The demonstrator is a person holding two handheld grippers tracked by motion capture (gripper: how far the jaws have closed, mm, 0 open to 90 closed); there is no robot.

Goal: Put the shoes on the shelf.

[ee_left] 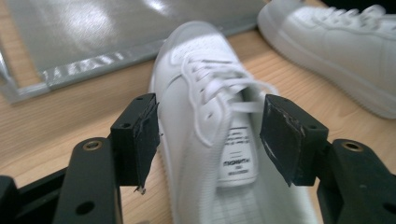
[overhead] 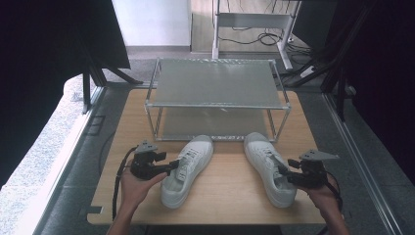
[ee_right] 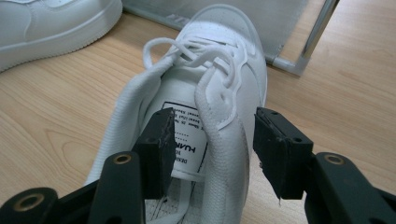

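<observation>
- While both white sneakers lie before the two-tier metal rack [overhead: 218,90], the left gripper [overhead: 172,165] straddles the left sneaker [overhead: 188,169], jaws spread, not pressing.
- Right gripper [overhead: 285,172] stands unclamped, one jaw inside the right sneaker [overhead: 268,166], its side wall between.

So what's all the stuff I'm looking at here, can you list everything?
Left shoe: one, white, laced, on the table left of centre, toe toward the rack.
Right shoe: one, white, laced, on the table right of centre, toe toward the rack.
Rack: one, silver metal frame with two grey shelves, at the table's far side.
Table: one, light wood.
Cables: several, dark, on the floor beyond the rack.
Left gripper: one, black, jaws open either side of the left shoe's opening.
Right gripper: one, black, jaws open astride one side of the right shoe's collar.
Hands: two, each holding a gripper.
</observation>
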